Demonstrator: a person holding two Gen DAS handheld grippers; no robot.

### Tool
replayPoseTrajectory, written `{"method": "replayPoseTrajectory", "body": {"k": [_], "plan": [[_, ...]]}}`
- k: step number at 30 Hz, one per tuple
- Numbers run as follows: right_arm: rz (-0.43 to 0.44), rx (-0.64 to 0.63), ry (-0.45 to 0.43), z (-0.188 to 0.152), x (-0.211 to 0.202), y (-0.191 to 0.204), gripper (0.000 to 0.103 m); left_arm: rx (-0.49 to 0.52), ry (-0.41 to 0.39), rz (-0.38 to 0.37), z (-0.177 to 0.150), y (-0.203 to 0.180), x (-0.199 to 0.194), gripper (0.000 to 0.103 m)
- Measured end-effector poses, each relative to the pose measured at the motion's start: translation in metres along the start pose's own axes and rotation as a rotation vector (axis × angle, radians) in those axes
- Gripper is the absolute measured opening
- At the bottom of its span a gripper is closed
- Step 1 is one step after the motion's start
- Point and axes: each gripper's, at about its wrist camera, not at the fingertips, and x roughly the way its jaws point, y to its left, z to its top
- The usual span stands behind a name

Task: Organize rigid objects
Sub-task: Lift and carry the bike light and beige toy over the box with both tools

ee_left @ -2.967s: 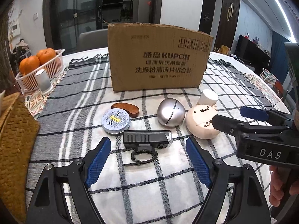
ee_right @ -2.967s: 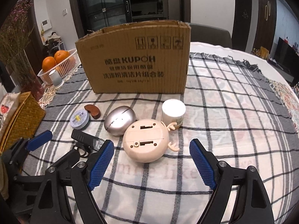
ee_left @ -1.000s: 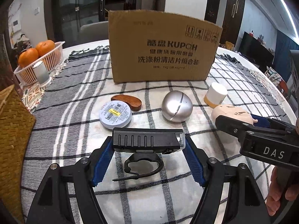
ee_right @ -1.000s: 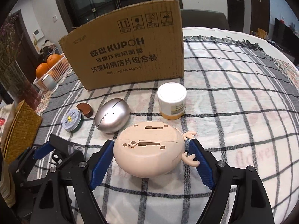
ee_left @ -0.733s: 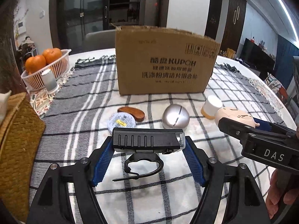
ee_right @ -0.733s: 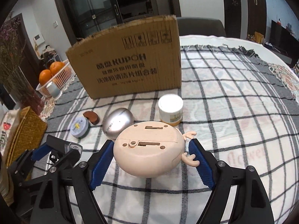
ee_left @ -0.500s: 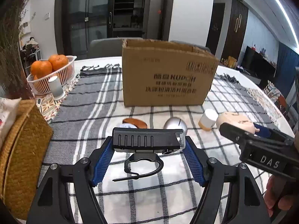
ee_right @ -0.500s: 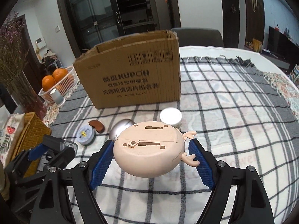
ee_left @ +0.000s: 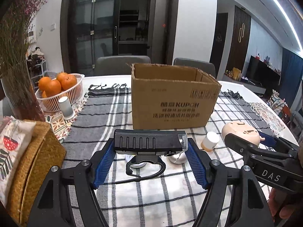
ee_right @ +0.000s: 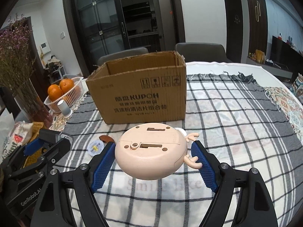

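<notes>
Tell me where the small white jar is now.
In the left wrist view the small white jar stands on the checked cloth, right of centre, before the cardboard box.

The right gripper [ee_right: 151,162] clamps a peach toy [ee_right: 151,152] (antlered) above the cloth [ee_right: 236,132], before the box [ee_right: 140,98].

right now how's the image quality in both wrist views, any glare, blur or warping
Left wrist view: strong fisheye bending, dark vignette corners, a bright ceiling light strip blown out at upper right; the black device in the left gripper is sharp. Right wrist view: same barrel warp on the checked cloth, even lighting, the beige toy sharp, no motion blur.
</notes>
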Motion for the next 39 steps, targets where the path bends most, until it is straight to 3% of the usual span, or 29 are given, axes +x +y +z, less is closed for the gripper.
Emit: {"method": "replayPoseTrajectory", "body": {"k": [16,39], "plan": [[-0.01,0.006,-0.104,0.039,-0.02,0.0,0.082,0.008,-0.094,-0.005,0.041,-0.003,-0.011,0.073],[0.011,-0.007,-0.179,0.092,-0.016,-0.001,0.082,0.006,-0.144,-0.03,0.095,-0.009,0.004,0.073]]}}
